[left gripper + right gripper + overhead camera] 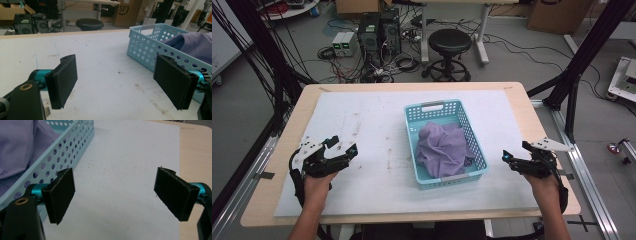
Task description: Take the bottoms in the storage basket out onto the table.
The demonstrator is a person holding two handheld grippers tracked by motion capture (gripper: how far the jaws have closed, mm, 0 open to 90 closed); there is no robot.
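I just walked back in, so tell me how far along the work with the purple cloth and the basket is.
The purple cloth lies crumpled inside the blue basket, so it is either already dropped in or not yet taken out. Nothing is in hand: the left hand-held gripper and the right hand-held gripper sit open on the white mat, one on each side of the basket, apart from it. Any grasp has yet to begin.

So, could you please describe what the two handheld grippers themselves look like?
Both the left gripper and the right gripper are black frames with teal metal fittings behind flat, rectangular black jaw pads. A grey three-cornered plate tops each one. A brass-coloured ring marks the body, and black cables trail along the forearms.
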